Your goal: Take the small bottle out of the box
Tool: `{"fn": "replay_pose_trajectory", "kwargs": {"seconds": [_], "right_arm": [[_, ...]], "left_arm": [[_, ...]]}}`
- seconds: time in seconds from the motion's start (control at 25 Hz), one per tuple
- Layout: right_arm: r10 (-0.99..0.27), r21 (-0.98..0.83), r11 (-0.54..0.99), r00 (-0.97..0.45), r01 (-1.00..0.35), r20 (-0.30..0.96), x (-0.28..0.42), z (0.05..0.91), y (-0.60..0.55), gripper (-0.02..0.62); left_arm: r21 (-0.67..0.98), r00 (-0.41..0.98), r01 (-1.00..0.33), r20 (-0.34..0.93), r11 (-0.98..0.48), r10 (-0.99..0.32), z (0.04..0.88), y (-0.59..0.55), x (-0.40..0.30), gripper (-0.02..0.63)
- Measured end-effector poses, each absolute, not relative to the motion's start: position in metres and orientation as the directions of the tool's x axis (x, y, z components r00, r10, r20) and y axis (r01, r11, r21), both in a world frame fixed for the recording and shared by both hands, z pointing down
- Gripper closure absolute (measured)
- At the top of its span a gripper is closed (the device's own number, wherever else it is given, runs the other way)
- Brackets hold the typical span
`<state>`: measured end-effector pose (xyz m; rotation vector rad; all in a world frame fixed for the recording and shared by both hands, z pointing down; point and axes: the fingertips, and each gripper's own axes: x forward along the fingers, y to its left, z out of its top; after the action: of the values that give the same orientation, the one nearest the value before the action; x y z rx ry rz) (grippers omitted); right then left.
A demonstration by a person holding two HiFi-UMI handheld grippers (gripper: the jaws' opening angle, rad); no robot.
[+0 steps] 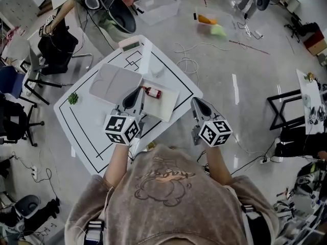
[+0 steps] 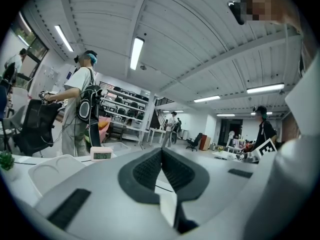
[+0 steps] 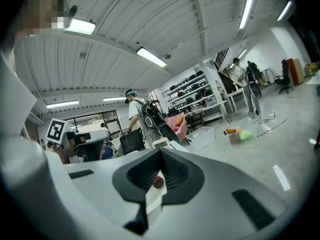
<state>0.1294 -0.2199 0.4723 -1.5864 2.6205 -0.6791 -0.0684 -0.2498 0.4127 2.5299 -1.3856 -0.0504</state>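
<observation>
I'm wearing a taupe short-sleeved T-shirt, with a cartoon print running across it and black straps showing at both shoulders. My left gripper and right gripper are both sporting pale grey shells and black ribbed pads. Each is carrying a white cube with black square markers.

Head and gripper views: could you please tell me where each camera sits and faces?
Head view: on the head, steeply down at the table; forearms, left gripper, right gripper.
Left gripper view: rides it, level across the table; shut jaws.
Right gripper view: rides it, toward the small bottle; shut jaws.
Shared: small bottle, with the head view.
</observation>
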Motion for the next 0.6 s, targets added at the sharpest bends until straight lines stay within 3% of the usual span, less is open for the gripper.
{"fn": "replay_pose_trajectory", "kwargs": {"seconds": [0.24, 0.6], "right_arm": [[-0.837, -0.368, 0.404, -0.500, -0.838, 0.220, 0.1224, 0.4735, -0.2235, 0.600], [-0.831, -0.384, 0.402, -0.507, -0.831, 0.228, 0.1213, 0.4770, -0.2235, 0.600]], "left_arm": [[0.233, 0.565, -0.811, 0.077, -0.536, -0.821, 0.4109, -0.2488, -0.0672, 0.597], [0.244, 0.574, -0.803, 0.070, -0.544, -0.816, 0.4082, -0.2492, -0.0690, 0.439]]}}
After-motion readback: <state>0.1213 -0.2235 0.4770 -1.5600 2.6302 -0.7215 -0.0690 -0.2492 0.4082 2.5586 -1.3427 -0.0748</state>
